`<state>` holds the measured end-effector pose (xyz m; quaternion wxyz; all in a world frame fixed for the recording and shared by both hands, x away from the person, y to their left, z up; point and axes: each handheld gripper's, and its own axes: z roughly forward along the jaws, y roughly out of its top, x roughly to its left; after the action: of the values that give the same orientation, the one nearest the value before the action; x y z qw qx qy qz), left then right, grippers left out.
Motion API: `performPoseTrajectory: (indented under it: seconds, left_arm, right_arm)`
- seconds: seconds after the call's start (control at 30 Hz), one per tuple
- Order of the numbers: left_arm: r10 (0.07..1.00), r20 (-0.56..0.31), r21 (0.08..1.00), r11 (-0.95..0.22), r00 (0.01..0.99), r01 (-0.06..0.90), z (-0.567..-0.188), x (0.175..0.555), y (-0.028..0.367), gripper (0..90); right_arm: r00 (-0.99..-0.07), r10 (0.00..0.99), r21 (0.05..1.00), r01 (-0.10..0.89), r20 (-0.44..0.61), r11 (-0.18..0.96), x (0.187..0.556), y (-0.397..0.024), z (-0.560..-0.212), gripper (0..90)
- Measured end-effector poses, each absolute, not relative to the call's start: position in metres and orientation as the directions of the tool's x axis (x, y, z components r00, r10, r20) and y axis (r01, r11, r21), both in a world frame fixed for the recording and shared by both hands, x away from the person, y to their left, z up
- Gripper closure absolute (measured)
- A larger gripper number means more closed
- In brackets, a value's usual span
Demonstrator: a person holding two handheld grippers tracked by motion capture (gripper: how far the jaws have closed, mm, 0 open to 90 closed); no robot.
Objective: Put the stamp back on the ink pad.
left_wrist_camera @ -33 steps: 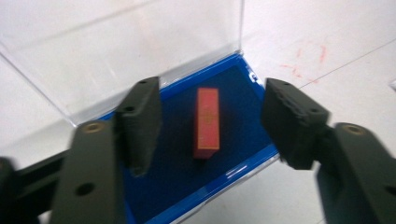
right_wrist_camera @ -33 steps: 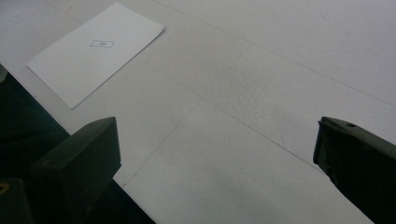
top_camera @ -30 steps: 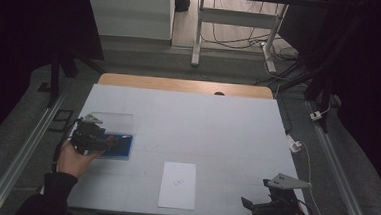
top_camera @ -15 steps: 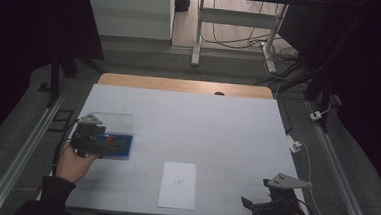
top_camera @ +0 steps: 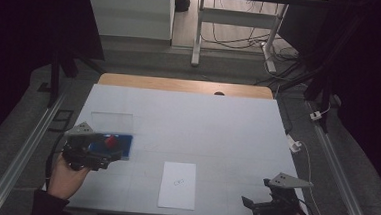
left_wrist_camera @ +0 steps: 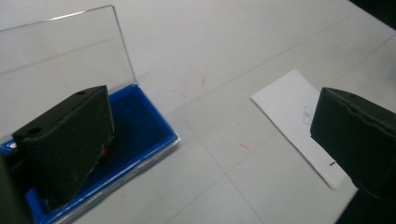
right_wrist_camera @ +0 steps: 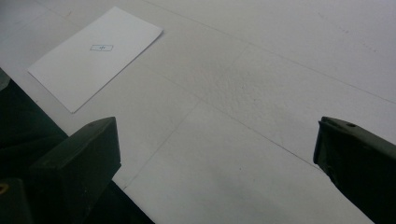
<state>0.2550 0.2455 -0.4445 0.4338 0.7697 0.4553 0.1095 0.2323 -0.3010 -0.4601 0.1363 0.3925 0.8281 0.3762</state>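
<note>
A shallow blue box [top_camera: 122, 146] [left_wrist_camera: 140, 126] lies at the table's left with its clear lid [top_camera: 111, 119] [left_wrist_camera: 60, 51] swung up. A small red thing [top_camera: 110, 141] [left_wrist_camera: 106, 151] rests in it, mostly hidden behind my left jaw in the left gripper view. My left gripper [top_camera: 113, 153] [left_wrist_camera: 210, 154] hangs just off the box's near side. Its jaws have just been opening and stand open, with only bare table between them. A white paper sheet [top_camera: 178, 184] [left_wrist_camera: 299, 121] [right_wrist_camera: 93, 56] lies near the front edge. My right gripper [top_camera: 252, 205] [right_wrist_camera: 217, 158] rests open at the front right, holding nothing.
The white table top [top_camera: 202, 128] ends in a wooden strip [top_camera: 180, 85] at the far side. Metal rails [top_camera: 20, 157] run along both sides. A white plug and cable [top_camera: 295, 144] lie at the right edge. Faint red marks [left_wrist_camera: 194, 84] show on the table beside the box.
My left gripper has pulled back from over the blue box toward the near edge and risen a little, jaws spreading. The red thing now shows in the box. The right gripper has not moved.
</note>
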Motion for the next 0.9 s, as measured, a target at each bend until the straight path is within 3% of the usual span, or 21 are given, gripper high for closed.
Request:
performPoseTrajectory:
  seconds: [0.43, 0.9]
  left_arm:
    - [0.777, -0.221, 0.789, -0.213, 0.589, 0.577, -0.441, 0.213, 0.246, 0.0]
    - [0.81, -0.208, 0.77, -0.21, 0.548, 0.603, -0.457, 0.179, 0.263, 0.0]
  right_arm:
    - [-0.617, 0.782, 0.737, 0.57, 0.092, 0.363, 0.233, -0.305, -0.459, 0.0]
    - [-0.607, 0.789, 0.742, 0.571, 0.092, 0.353, 0.232, -0.306, -0.459, 0.0]
